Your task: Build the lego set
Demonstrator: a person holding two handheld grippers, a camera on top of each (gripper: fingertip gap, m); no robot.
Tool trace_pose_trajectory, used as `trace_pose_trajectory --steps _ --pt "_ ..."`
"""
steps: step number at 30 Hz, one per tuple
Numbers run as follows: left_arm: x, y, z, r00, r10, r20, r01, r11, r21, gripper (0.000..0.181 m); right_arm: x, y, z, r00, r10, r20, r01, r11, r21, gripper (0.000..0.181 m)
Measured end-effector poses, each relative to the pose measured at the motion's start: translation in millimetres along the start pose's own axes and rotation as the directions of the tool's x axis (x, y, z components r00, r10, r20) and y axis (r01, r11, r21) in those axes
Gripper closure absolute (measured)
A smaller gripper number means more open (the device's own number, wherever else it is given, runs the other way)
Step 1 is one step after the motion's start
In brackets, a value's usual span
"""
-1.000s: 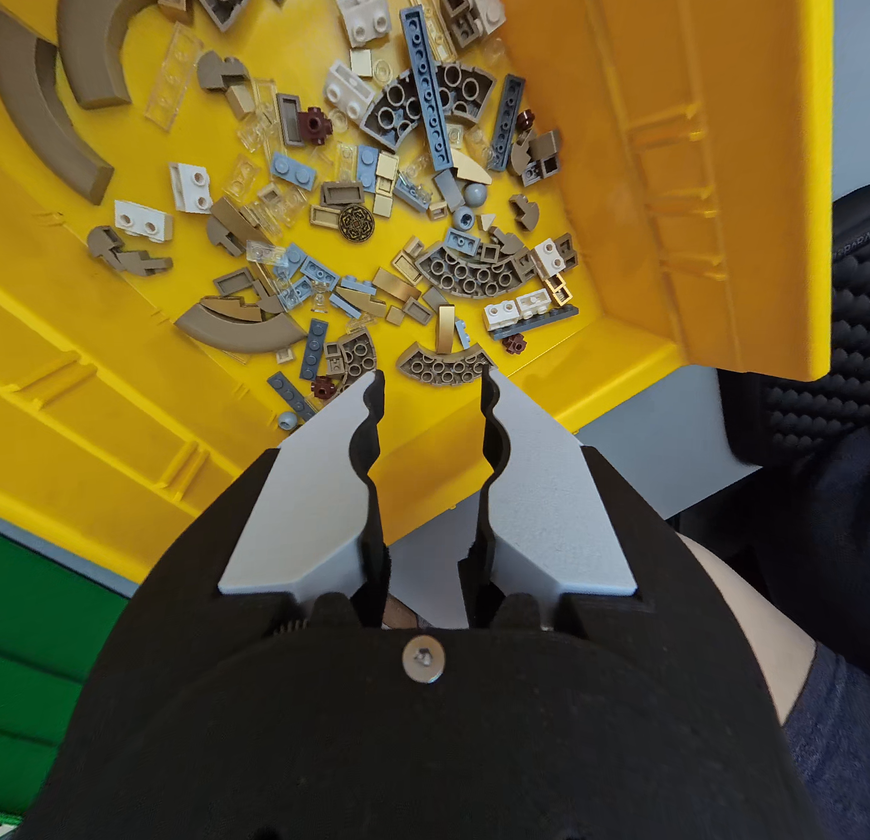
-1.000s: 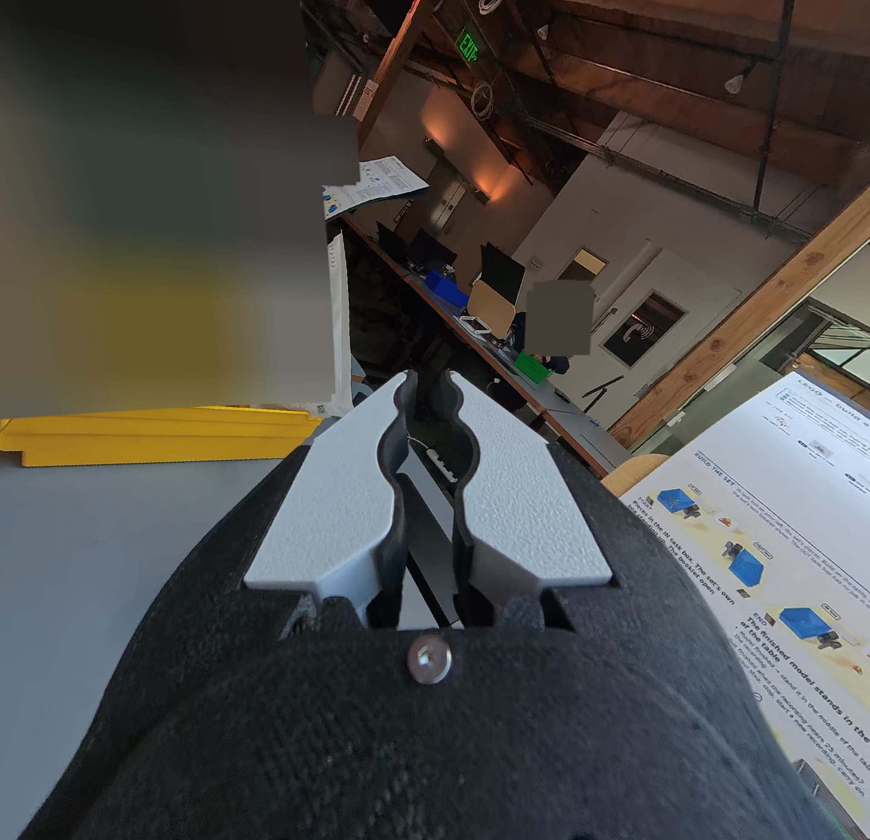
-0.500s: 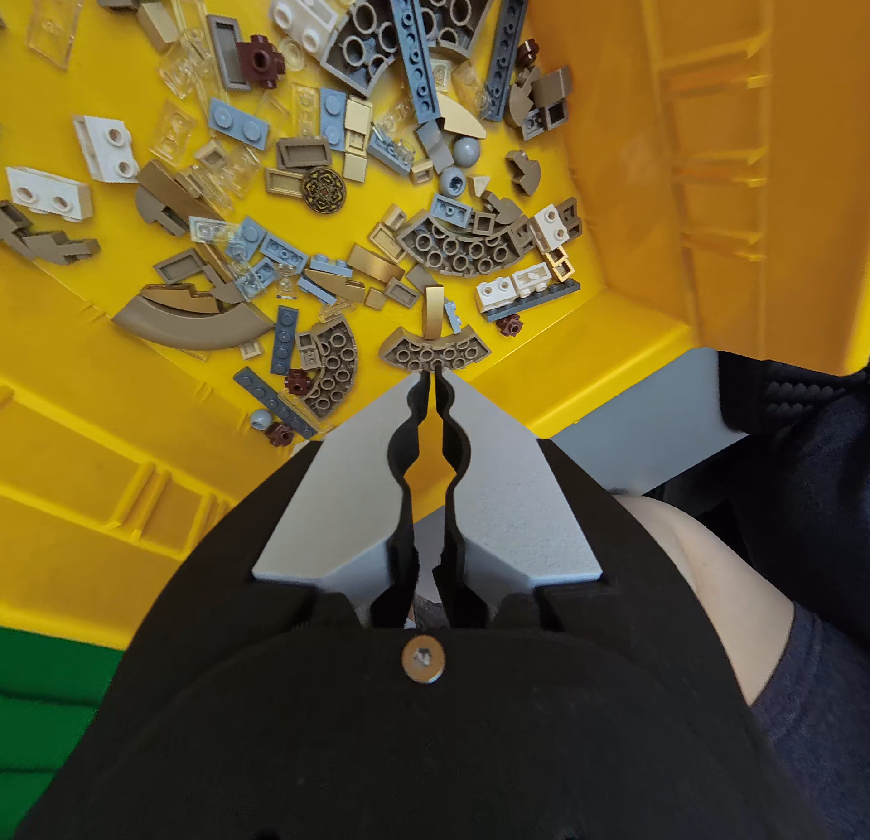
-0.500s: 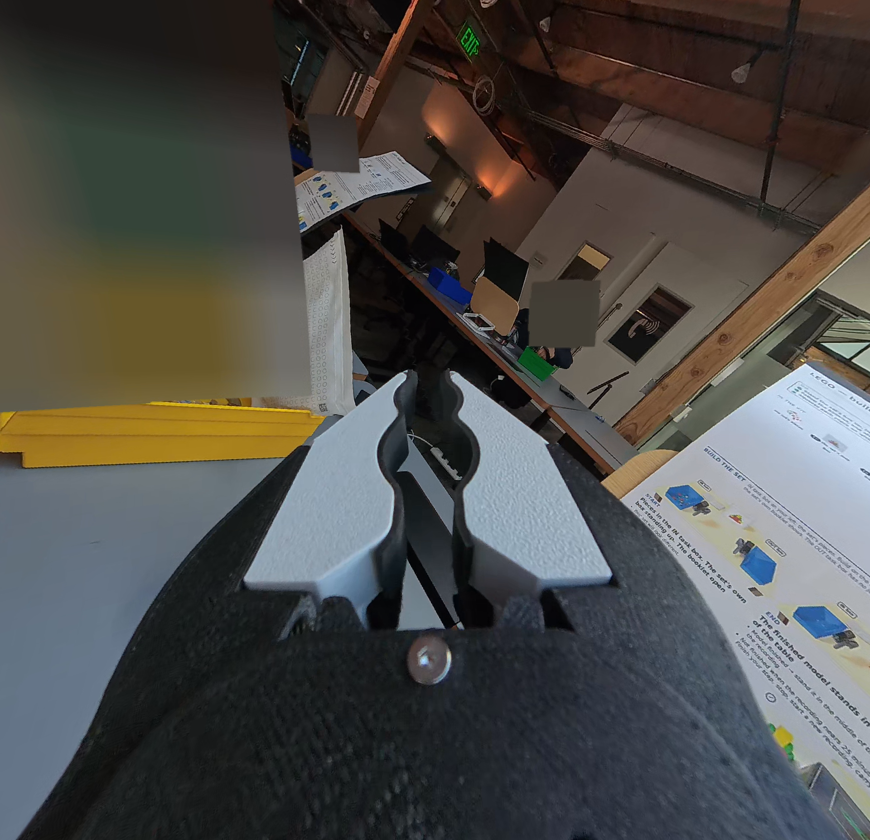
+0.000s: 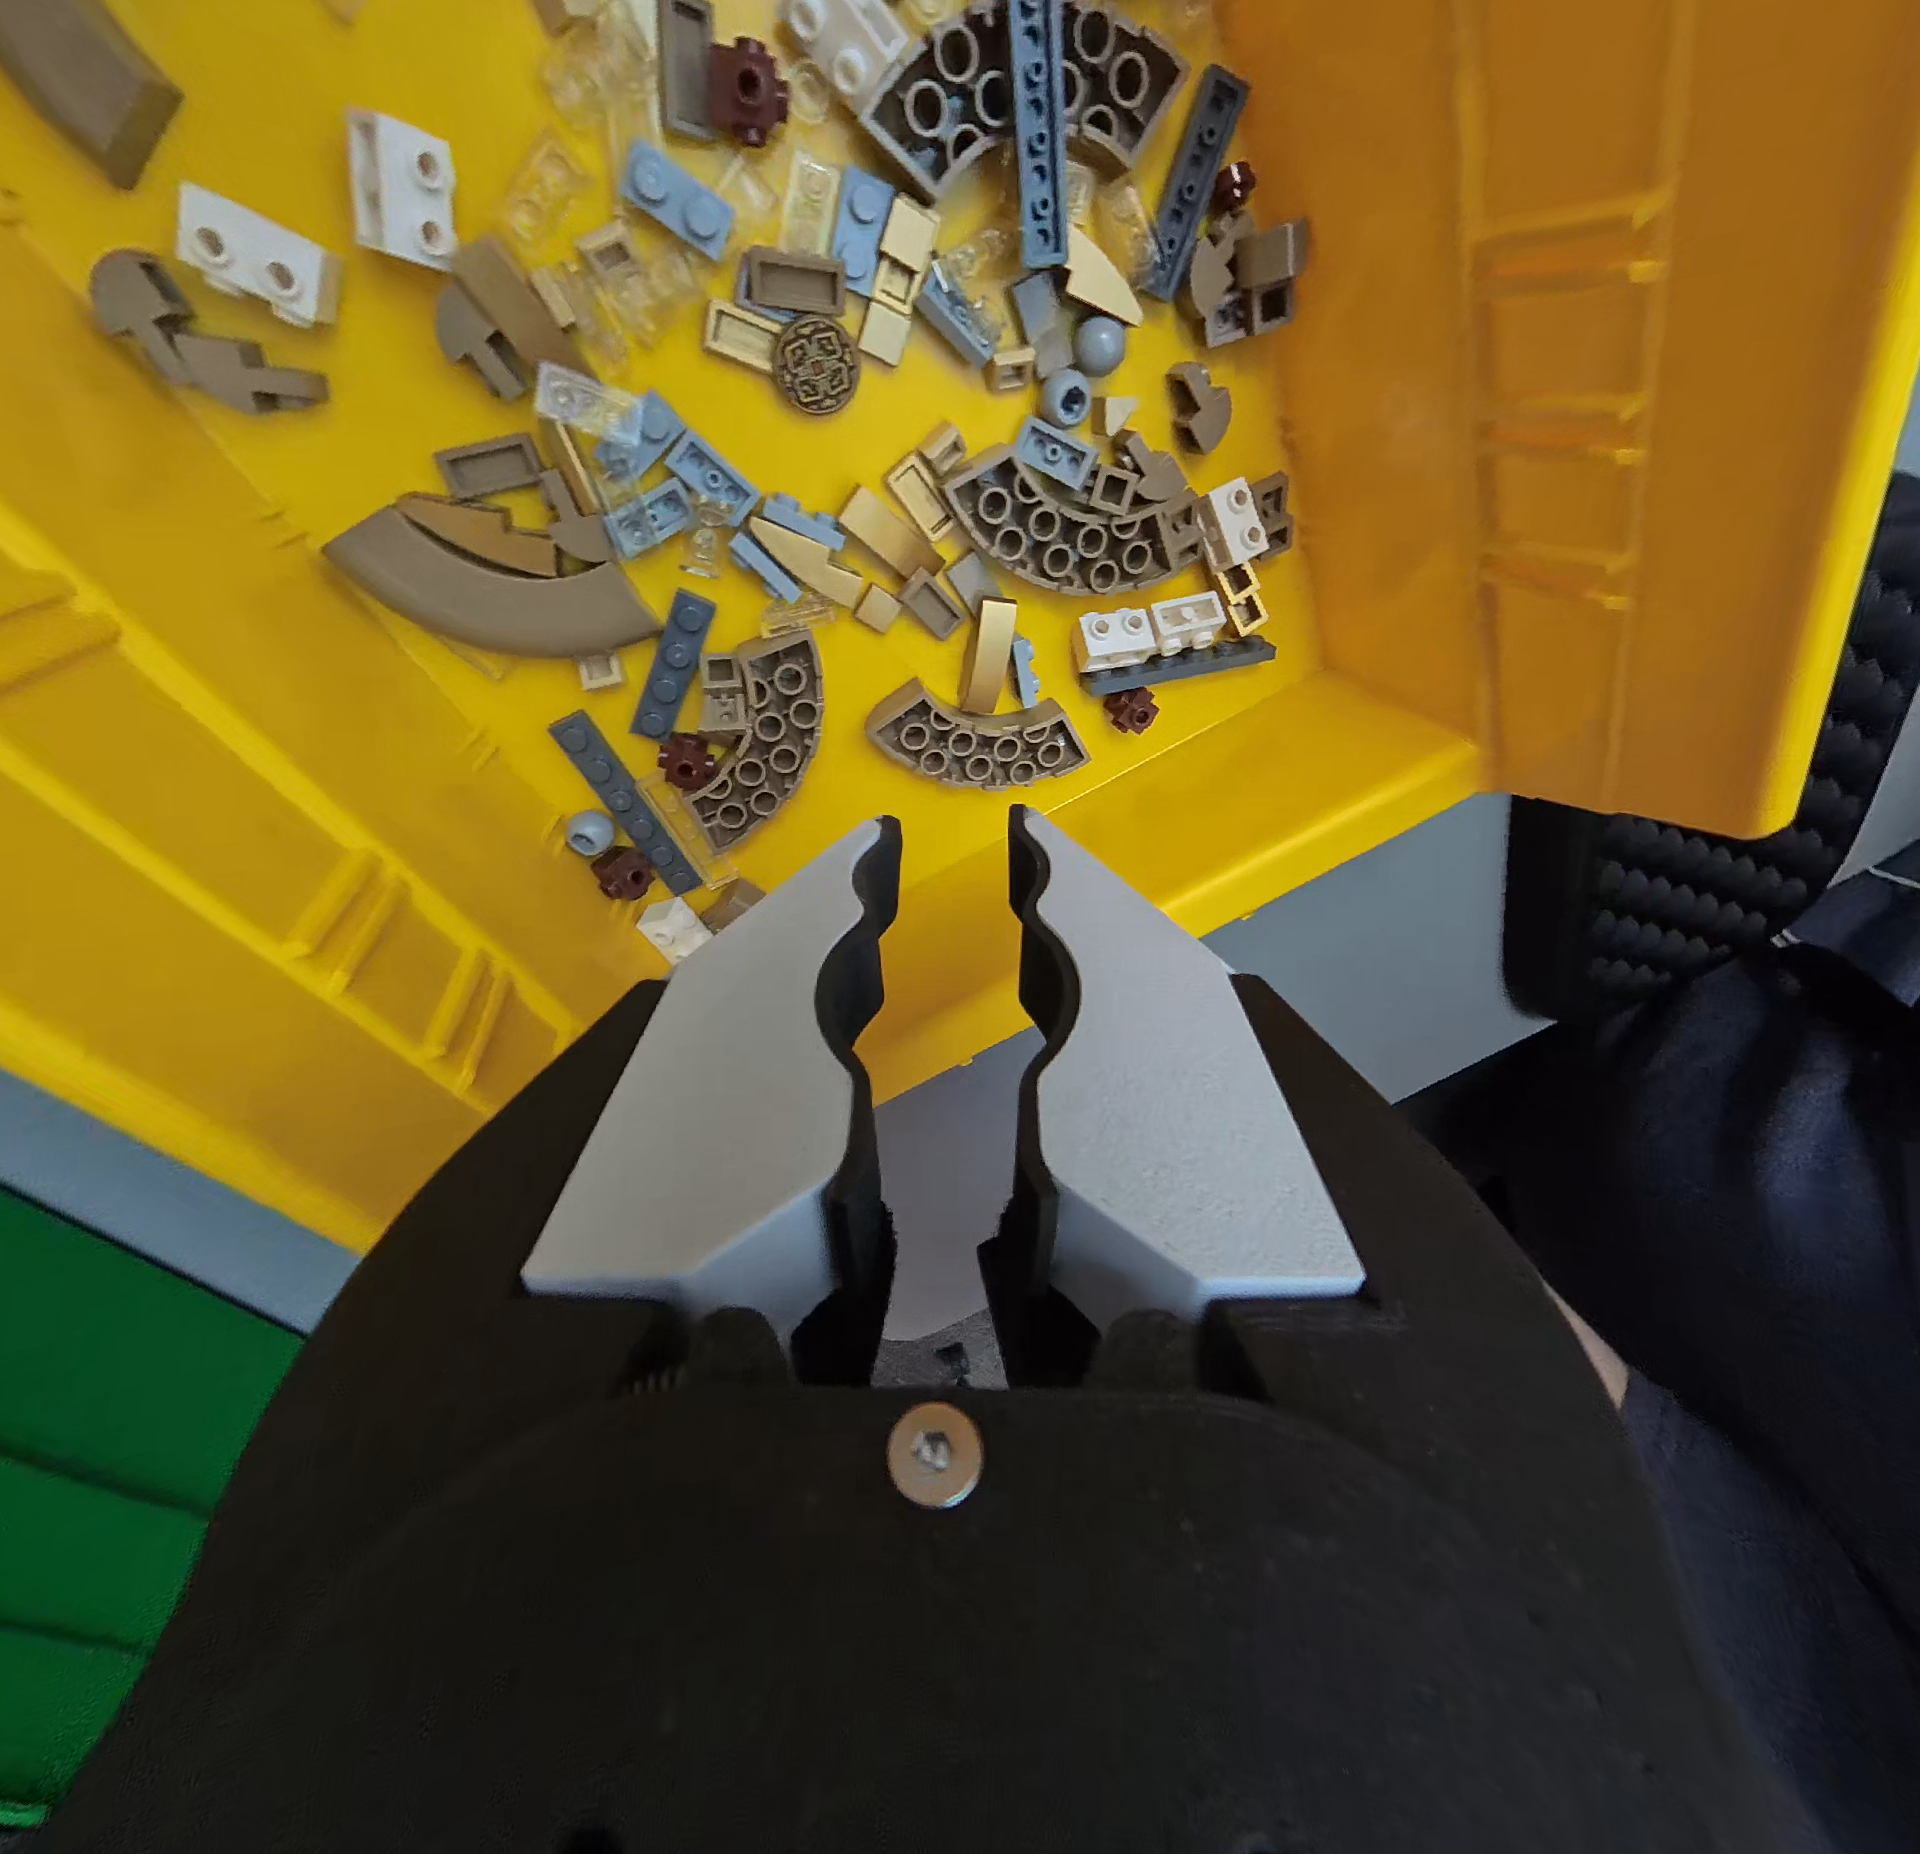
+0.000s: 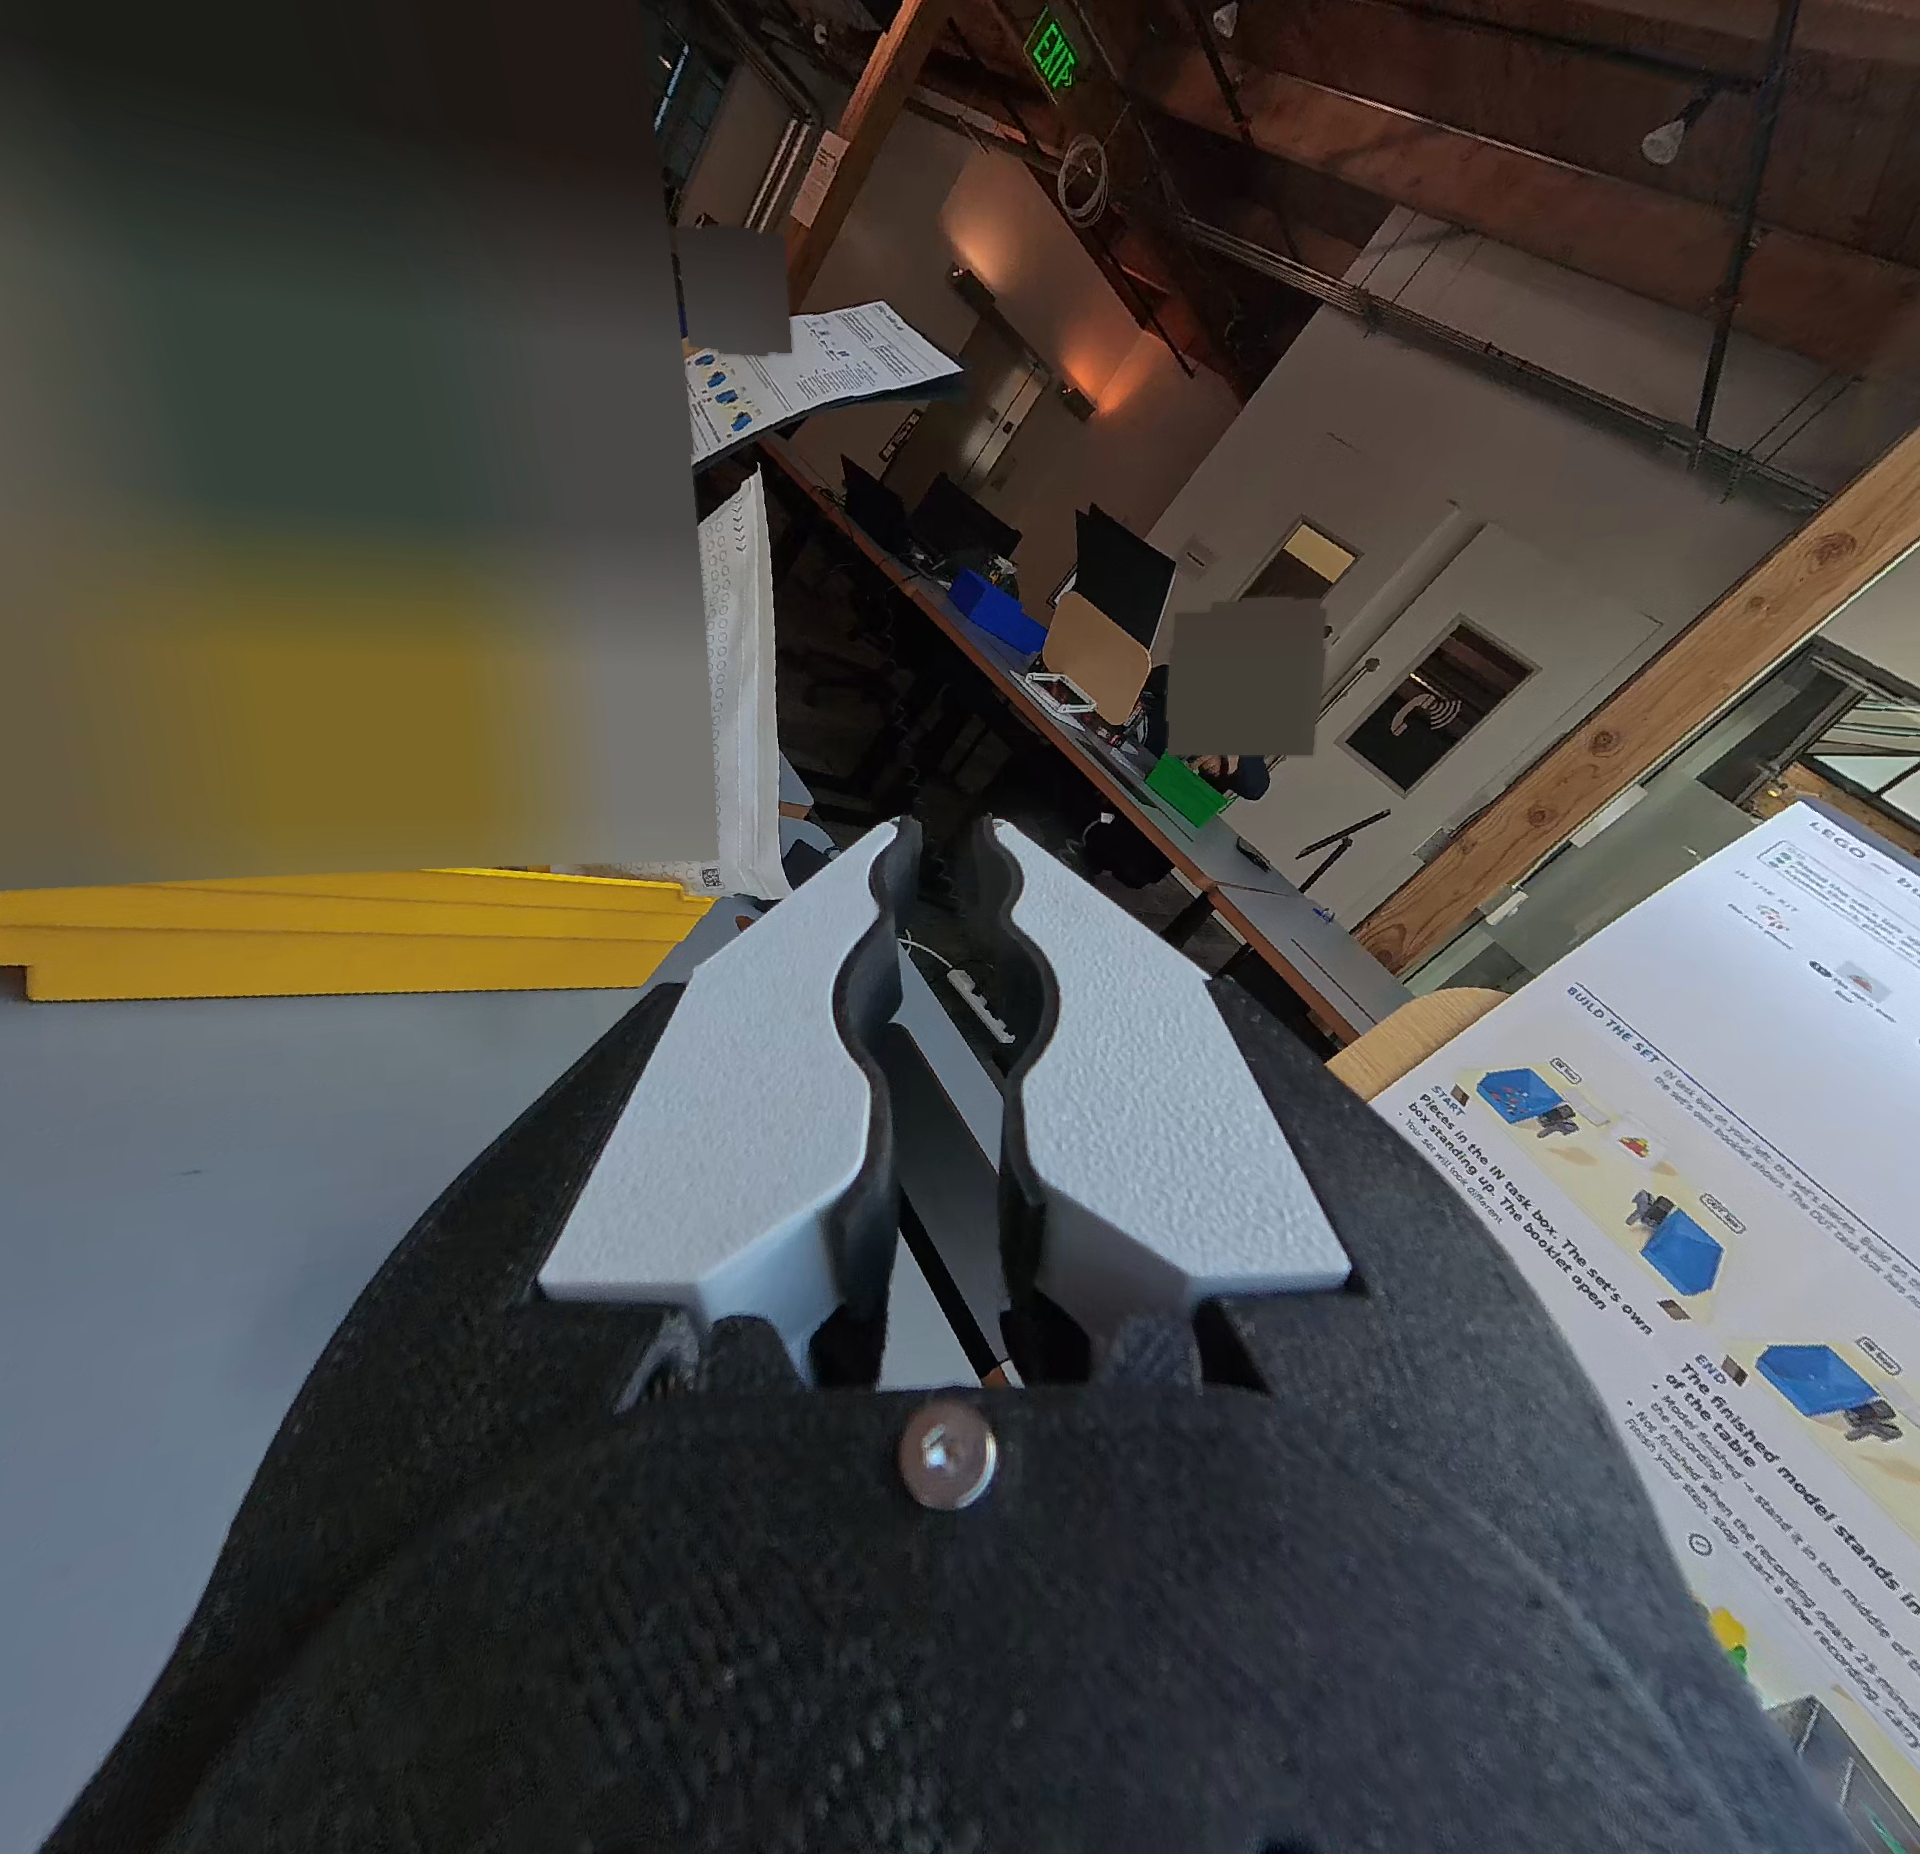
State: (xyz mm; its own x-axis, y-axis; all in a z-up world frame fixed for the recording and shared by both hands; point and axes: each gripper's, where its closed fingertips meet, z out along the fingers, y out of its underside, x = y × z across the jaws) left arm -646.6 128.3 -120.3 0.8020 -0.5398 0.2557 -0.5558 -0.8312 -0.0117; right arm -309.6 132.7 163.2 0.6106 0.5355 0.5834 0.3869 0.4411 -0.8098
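A yellow bin (image 5: pixel 1351 744) holds several loose lego pieces in tan, grey-blue, white, gold and clear. A tan curved plate (image 5: pixel 977 750) lies nearest, just beyond my left gripper (image 5: pixel 954 828), with a gold slope piece (image 5: pixel 987 651) leaning on it. The left gripper is open by a narrow gap and empty, hovering over the bin's near wall. My right gripper (image 6: pixel 948 833) points away over the grey table (image 6: pixel 208 1285), jaws a narrow gap apart, holding nothing.
A green bin (image 5: pixel 94 1441) sits at the lower left. A person's dark-clothed leg (image 5: pixel 1766 1285) is on the right. In the right wrist view, the yellow bin's rim (image 6: pixel 312 931) is on the left and a printed instruction sheet (image 6: pixel 1714 1181) on the right. The grippers' ends are close to 45 cm from one another. My left tips are roughly 4 cm from the tan curved plate (image 5: pixel 977 750).
My left gripper went from wide open to nearly shut near the tan curved plate, then opened partway without taking anything. The right gripper has barely moved.
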Motion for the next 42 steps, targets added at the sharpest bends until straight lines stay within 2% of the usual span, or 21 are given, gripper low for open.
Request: trace_pose_trajectory --steps 5,10,13,17,23,34,42 --pt "-16 -8 -1 0.993 -0.118 0.018 0.118 0.993 0.033 0.157 -1 5 3 1.0 -0.021 -0.003 0.021 0.999 -0.026 0.172" --pt "-35 -9 1 0.98 -0.169 0.102 0.168 0.986 0.017 0.152 -1 6 3 0.999 -0.036 -0.006 0.036 0.999 -0.032 0.172" --pt "-37 -14 2 0.98 -0.159 0.121 0.157 0.987 0.021 0.146 0 5 2 0.999 -0.033 -0.007 0.033 0.999 -0.028 0.172" --pt "-38 -21 7 0.981 -0.153 0.116 0.151 0.988 0.02 0.146 0 5 1 0.999 -0.038 -0.009 0.038 0.999 -0.031 0.172" --pt "-40 -11 18 0.985 -0.129 0.117 0.136 0.989 -0.056 0.149 -1 7 2 0.999 -0.044 -0.006 0.043 0.998 -0.038 0.172" --pt "-42 -2 22 0.985 -0.107 0.138 0.122 0.986 -0.109 0.153 -4 8 3 0.998 -0.066 0.005 0.066 0.997 -0.05 0.172" --pt "-45 -6 23 0.982 -0.082 0.17 0.101 0.989 -0.111 0.149 -3 9 3 0.998 -0.07 0.005 0.07 0.996 -0.055 0.172"
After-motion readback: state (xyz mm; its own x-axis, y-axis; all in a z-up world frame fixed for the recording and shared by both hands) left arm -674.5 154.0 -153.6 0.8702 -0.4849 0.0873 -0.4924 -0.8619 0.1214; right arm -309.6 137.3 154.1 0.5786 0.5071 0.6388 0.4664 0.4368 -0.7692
